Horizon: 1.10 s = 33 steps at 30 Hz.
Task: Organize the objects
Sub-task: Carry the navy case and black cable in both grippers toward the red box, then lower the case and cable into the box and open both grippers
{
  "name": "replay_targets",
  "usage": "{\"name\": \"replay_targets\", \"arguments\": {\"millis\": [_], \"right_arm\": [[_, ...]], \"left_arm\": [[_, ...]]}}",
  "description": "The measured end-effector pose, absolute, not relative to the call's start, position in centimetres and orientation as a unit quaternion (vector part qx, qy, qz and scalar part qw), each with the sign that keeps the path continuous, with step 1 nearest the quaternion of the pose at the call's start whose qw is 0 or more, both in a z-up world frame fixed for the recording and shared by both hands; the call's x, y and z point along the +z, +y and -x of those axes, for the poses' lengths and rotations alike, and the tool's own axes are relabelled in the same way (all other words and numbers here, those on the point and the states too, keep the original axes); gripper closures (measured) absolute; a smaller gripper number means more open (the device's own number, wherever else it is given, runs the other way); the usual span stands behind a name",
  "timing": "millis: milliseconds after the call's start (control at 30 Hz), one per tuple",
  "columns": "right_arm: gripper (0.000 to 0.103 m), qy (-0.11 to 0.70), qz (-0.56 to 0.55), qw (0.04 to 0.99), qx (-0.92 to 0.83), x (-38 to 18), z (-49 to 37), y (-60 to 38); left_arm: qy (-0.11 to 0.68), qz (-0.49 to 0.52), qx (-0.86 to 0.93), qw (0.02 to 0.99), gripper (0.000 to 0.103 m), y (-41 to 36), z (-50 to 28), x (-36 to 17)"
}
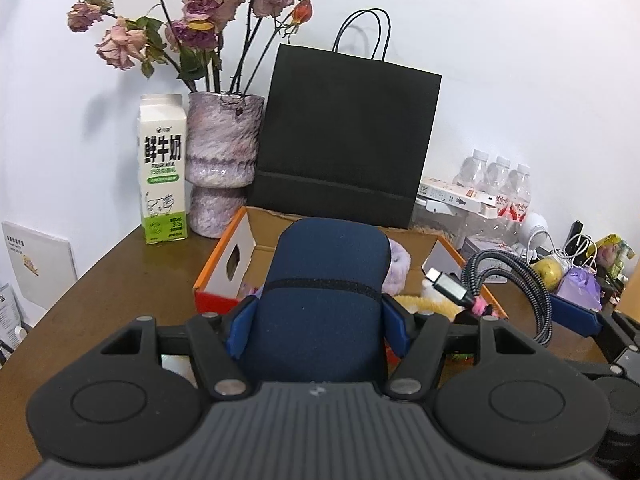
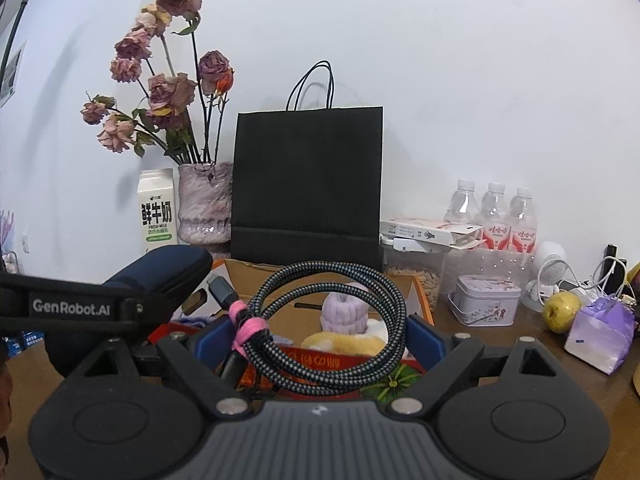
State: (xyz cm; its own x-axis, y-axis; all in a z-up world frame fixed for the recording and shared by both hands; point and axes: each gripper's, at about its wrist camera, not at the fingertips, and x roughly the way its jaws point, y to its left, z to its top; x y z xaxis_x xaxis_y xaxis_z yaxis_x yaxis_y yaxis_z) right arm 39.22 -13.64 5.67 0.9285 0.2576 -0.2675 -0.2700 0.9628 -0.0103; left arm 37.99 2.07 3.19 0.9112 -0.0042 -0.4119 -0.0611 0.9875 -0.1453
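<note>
Two grippers are carrying items over the bench (image 1: 120,280) toward the box (image 1: 224,264), likely for stowing: left fingers (image 1: 394,326) are clamping the case (image 1: 324,292); right fingers (image 2: 426,340) are gripping the cable (image 2: 332,320).

A navy blue case (image 1: 326,276), a black-and-grey braided cable (image 2: 320,320) tied with a pink band (image 2: 250,330), a black paper bag (image 2: 308,184), an orange-edged cardboard box (image 1: 224,256), a mottled purple vase (image 1: 222,160), possibly a yellow-green apple (image 2: 560,312).
</note>
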Motion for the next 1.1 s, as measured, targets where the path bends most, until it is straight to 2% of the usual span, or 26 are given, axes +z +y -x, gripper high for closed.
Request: {"name": "replay_targets", "arguments": {"millis": [700,1100], "right_arm": [[0.013,0.121,0.04,0.982,0.139,5.9,-47.4,-11.5],[0.013,0.144,0.042,0.981,0.126,4.9,-51.6,-11.1]], "left_arm": [[0.203,0.081,0.022,0.976,0.038,2.7,-46.2,3.7],[0.207,0.077,0.03,0.975,0.038,3.1,-50.1,3.0]]}}
